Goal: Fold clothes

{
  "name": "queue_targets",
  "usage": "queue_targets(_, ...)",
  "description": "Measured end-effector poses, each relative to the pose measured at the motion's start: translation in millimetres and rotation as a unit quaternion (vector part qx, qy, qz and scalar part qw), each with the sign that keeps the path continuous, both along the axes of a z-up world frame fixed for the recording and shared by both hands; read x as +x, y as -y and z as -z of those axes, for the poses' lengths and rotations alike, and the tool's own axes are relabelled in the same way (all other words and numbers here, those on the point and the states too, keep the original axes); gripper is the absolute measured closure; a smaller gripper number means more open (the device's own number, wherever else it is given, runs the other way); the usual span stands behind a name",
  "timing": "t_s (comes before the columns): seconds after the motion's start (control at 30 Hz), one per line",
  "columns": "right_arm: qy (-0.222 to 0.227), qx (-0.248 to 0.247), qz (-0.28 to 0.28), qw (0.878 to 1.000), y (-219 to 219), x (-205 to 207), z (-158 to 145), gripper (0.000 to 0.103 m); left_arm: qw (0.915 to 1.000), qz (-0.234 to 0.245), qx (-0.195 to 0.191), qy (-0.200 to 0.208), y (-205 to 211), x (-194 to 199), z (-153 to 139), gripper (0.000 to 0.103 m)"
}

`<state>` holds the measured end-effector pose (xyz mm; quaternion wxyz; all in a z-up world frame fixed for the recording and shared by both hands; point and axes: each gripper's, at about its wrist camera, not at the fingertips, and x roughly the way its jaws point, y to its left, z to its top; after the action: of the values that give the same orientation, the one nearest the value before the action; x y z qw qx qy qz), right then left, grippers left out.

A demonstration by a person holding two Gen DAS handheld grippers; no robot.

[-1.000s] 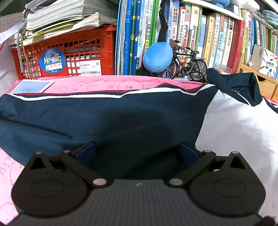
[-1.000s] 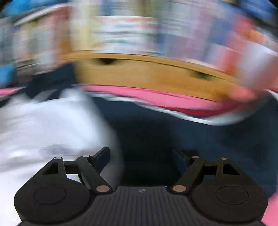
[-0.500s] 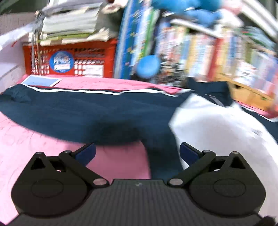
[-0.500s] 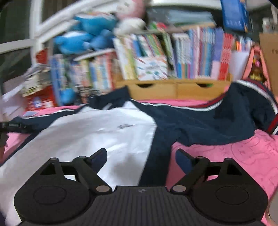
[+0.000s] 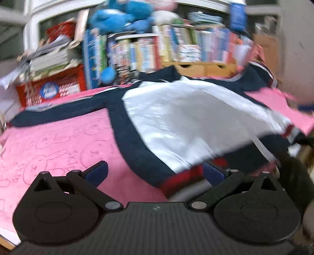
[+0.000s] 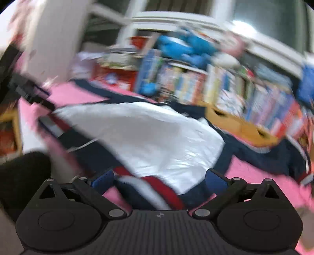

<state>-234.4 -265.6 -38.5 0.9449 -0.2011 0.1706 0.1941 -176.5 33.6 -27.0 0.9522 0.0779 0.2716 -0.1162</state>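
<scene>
A navy and white jacket (image 5: 186, 121) with a red and white striped hem lies spread on the pink cover (image 5: 55, 141), its sleeves stretched out to both sides. My left gripper (image 5: 155, 172) stands open near the front edge of the table, just before the jacket's left hem corner. The jacket (image 6: 149, 137) fills the middle of the blurred right wrist view. My right gripper (image 6: 159, 180) is open too, with the striped hem (image 6: 157, 186) lying between its fingers, untouched as far as I can see.
A red crate (image 5: 53, 86) with stacked papers, a row of books (image 5: 149, 53), blue plush toys (image 5: 121, 17) and wooden drawers (image 5: 206, 66) line the back. The table's front edge (image 5: 5, 241) shows at lower left. The left gripper (image 6: 31, 94) appears at the left of the right wrist view.
Both grippers have pulled back from over the jacket toward its near hem. More of the pink cover and the whole jacket now show. Both stayed open.
</scene>
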Motion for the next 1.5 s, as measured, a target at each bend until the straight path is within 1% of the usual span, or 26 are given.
queue_targets(0.1, 0.024, -0.032, 0.034, 0.999, -13.0, -2.4, 6.8, 0.001, 0.9986, 0.014, 0.049, 0.013, 20.8, -10.3, 9.4, 0.000)
queue_targets(0.2, 0.049, -0.065, 0.068, 0.994, -26.0, -4.9, 13.6, 0.001, 0.9934, 0.001, 0.111, 0.030, 38.2, -10.8, 19.7, 0.000)
queue_targets(0.23, 0.052, -0.063, 0.082, 0.993, -26.9, -4.2, 14.2, 0.001, 0.9921, -0.004, 0.121, 0.033, 41.5, -8.9, 22.8, 0.000)
queue_targets(0.27, 0.051, -0.047, 0.098, 0.993, -23.8, -1.7, 13.0, 0.001, 0.9911, -0.007, 0.128, 0.035, 44.2, -6.5, 25.7, 0.000)
queue_targets(0.4, 0.053, -0.006, 0.164, 0.985, -5.9, 10.7, 10.8, 0.000, 0.9918, -0.019, 0.123, 0.029, 45.5, 2.4, 31.9, 0.000)
queue_targets(0.5, 0.053, 0.012, 0.189, 0.980, 8.0, 17.4, 12.6, 0.000, 0.9922, -0.030, 0.117, 0.032, 45.2, 0.2, 31.3, 0.000)
queue_targets(0.6, 0.059, 0.015, 0.204, 0.977, 14.3, 16.4, 15.5, 0.000, 0.9916, -0.045, 0.113, 0.044, 43.1, -5.5, 27.7, 0.000)
queue_targets(0.7, 0.075, 0.002, 0.219, 0.973, 15.9, 12.2, 17.4, 0.000, 0.9877, -0.081, 0.119, 0.062, 37.4, -10.9, 23.0, 0.000)
queue_targets(0.73, 0.076, 0.006, 0.223, 0.972, 17.3, 12.3, 16.4, 0.000, 0.9888, -0.083, 0.111, 0.057, 33.0, -10.4, 21.7, 0.000)
queue_targets(0.8, 0.069, 0.034, 0.226, 0.971, 22.1, 15.8, 10.5, 0.000, 0.9913, -0.083, 0.091, 0.046, 24.4, -10.1, 18.7, 0.000)
queue_targets(0.87, 0.061, 0.065, 0.228, 0.970, 26.9, 21.0, 4.0, 0.000, 0.9966, -0.050, 0.050, 0.042, 18.4, -16.6, 14.0, 0.000)
queue_targets(0.9, 0.058, 0.082, 0.229, 0.968, 29.0, 24.4, 0.2, 0.000, 0.9979, -0.033, 0.034, 0.044, 18.0, -20.4, 12.3, 0.000)
queue_targets(0.93, 0.055, 0.096, 0.231, 0.967, 30.8, 27.5, -3.2, 0.000, 0.9982, -0.027, 0.031, 0.045, 19.5, -21.5, 12.1, 0.000)
queue_targets(1.07, 0.053, 0.125, 0.230, 0.964, 33.7, 36.4, -12.9, 0.000, 0.9967, -0.030, 0.062, 0.041, 32.4, -14.6, 18.4, 0.000)
queue_targets(1.27, 0.060, 0.122, 0.230, 0.964, 32.0, 38.8, -17.8, 0.000, 0.9970, -0.028, 0.065, 0.030, 35.0, -12.2, 23.8, 0.000)
queue_targets(1.4, 0.053, 0.148, 0.232, 0.960, 37.9, 42.6, -21.3, 0.000, 0.9971, -0.013, 0.067, 0.033, 37.0, -16.5, 21.3, 0.000)
queue_targets(1.47, 0.050, 0.162, 0.234, 0.957, 39.4, 43.8, -24.1, 0.000, 0.9957, -0.027, 0.077, 0.044, 39.0, -16.4, 19.7, 0.000)
queue_targets(1.5, 0.050, 0.164, 0.236, 0.957, 39.8, 44.0, -25.1, 0.000, 0.9939, -0.047, 0.087, 0.049, 37.6, -13.7, 19.6, 0.000)
